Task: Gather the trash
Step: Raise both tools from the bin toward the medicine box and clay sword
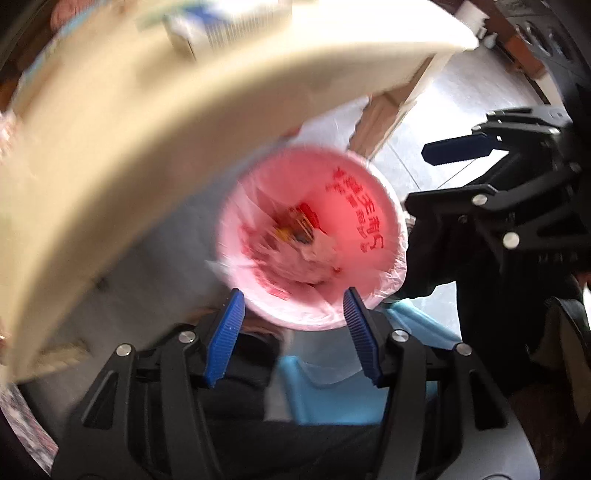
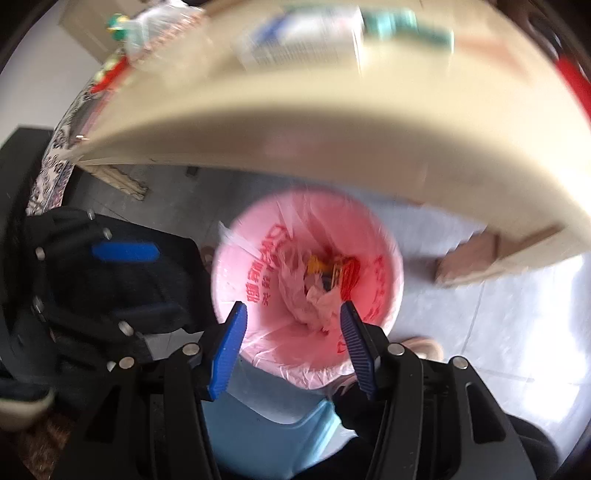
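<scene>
trash bin (image 1: 314,236), seen from the left wrist: round, lined with a pale pink bag (image 1: 373,206) printed with red characters, holding crumpled wrappers and paper (image 1: 299,236) in red, yellow and white at the bottom. stands on grey floor tiles (image 1: 458,110), just under the rim of a cream tabletop (image 1: 147,147) that arcs over the bin's upper left and hides part of its edge. motion blur throughout. left gripper (image 1: 293,317) poised above the bin's near rim, blue ribbed pads (image 1: 225,332) parted about halfway, nothing between them but the view of the bin below. right gripper (image 1: 458,147) off to the bin's right, its fingers pointing left, seen side-on. light blue plastic stool (image 1: 321,384) just beside the bin on the near side. white and blue box (image 1: 199,33) on the tabletop, beyond the bin.

trash bin (image 2: 306,273) from the right wrist: same pink liner, red lettering down both inner walls, yellow and red scraps with crumpled white paper (image 2: 325,280) in the middle. sits below the tabletop (image 2: 332,122), whose curved edge crosses above the bin's far rim. right gripper (image 2: 293,328) over the bin's near rim, pads about half apart, gripping nothing. left gripper (image 2: 125,251) to the bin's left, seen side-on against dark clothing. blue stool (image 2: 266,424) against the bin's near side. patterned cloth (image 2: 55,162) and a clear bag of bright items (image 2: 147,29) up on the table's left end, well apart from the bin.
</scene>
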